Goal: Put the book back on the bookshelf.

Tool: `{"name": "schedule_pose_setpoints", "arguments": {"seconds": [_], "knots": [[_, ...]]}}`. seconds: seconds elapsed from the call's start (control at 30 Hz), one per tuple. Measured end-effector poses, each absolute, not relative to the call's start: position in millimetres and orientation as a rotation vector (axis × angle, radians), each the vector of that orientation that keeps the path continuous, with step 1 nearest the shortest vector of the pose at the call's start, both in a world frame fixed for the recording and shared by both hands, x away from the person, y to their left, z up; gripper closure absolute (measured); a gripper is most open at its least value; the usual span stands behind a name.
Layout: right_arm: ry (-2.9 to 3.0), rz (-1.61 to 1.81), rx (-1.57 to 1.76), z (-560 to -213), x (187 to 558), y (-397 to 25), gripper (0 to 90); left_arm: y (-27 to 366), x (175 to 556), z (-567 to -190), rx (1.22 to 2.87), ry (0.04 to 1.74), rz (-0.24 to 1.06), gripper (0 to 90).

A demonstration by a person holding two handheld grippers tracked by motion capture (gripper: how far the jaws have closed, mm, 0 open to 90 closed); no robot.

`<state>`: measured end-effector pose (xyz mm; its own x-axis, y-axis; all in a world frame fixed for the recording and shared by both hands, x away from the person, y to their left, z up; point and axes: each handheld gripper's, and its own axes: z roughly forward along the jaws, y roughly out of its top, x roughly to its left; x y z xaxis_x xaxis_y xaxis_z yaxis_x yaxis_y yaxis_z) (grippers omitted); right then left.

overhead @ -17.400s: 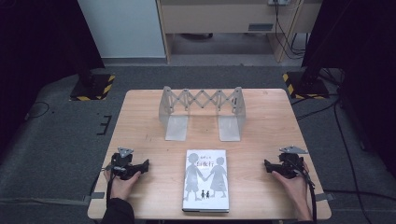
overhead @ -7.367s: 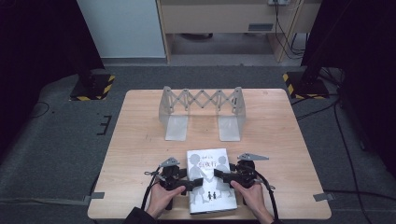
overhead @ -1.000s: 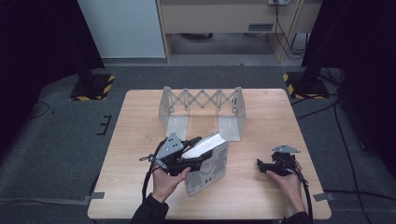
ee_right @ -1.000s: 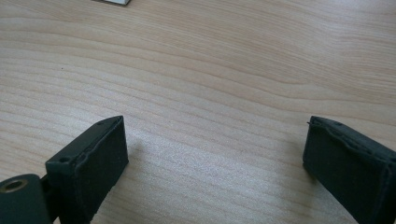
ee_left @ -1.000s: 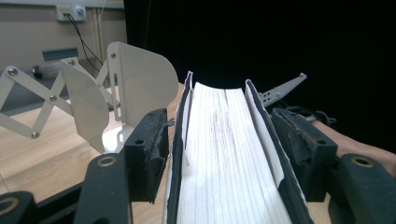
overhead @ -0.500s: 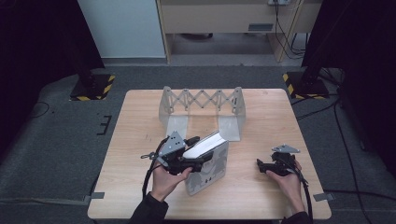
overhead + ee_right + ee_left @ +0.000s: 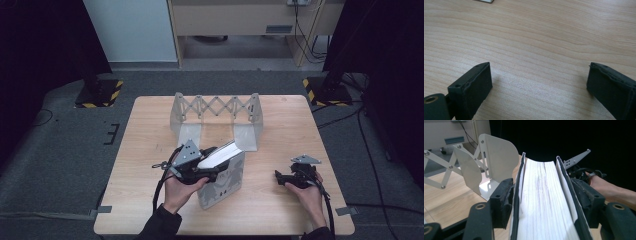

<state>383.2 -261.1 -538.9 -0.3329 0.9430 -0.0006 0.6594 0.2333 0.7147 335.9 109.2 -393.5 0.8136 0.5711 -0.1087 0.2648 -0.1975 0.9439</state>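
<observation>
Wooden bench (image 7: 150, 210) in a dark room, a book (image 7: 224, 175) tilted up at its middle.
The left gripper (image 7: 202, 170) clamps the book across both covers, page edges toward its camera; cover writing is too blurred to read. A white rack (image 7: 215, 112) stands just beyond. The right gripper (image 7: 282, 177) rests well apart, jaws spread over bare wood.

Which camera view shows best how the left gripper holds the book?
The left gripper view: the book sits page edges up between both jaws of the left gripper, which press its covers. The high view shows the book tilted up from the table, the grip partly hidden. The right gripper view shows bare wood.
</observation>
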Motion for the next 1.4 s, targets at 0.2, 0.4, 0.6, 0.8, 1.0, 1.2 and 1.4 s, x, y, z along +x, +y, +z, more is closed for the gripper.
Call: {"name": "schedule_pose_setpoints", "arguments": {"seconds": [0.2,0.4,0.6,0.8,1.0,1.2,1.4], "knots": [[2.076,0.873,1.47,-538.8,383.2,-261.0,6.4,103.2,337.0,-392.8,1.832,0.646,0.341,39.4],[2.077,0.873,1.469,-538.9,383.2,-261.0,6.4,102.3,336.1,-392.1,1.849,0.647,0.347,39.6],[2.077,0.873,1.469,-538.9,383.2,-261.0,6.4,101.4,335.3,-391.5,1.866,0.642,0.348,41.7],[2.077,0.873,1.47,-538.9,383.2,-261.0,6.4,99.7,333.5,-390.2,1.883,0.643,0.332,49.4],[2.077,0.874,1.47,-538.9,383.3,-261.0,6.3,99.5,333.4,-390.2,1.873,0.658,0.339,51.2],[2.081,0.875,1.467,-538.8,383.5,-261.3,6.1,100.3,333.8,-390.2,1.862,0.678,0.347,51.7],[2.081,0.877,1.466,-538.9,383.6,-261.3,6.1,103.1,333.2,-390.5,1.838,0.72,0.363,52.0]]}}
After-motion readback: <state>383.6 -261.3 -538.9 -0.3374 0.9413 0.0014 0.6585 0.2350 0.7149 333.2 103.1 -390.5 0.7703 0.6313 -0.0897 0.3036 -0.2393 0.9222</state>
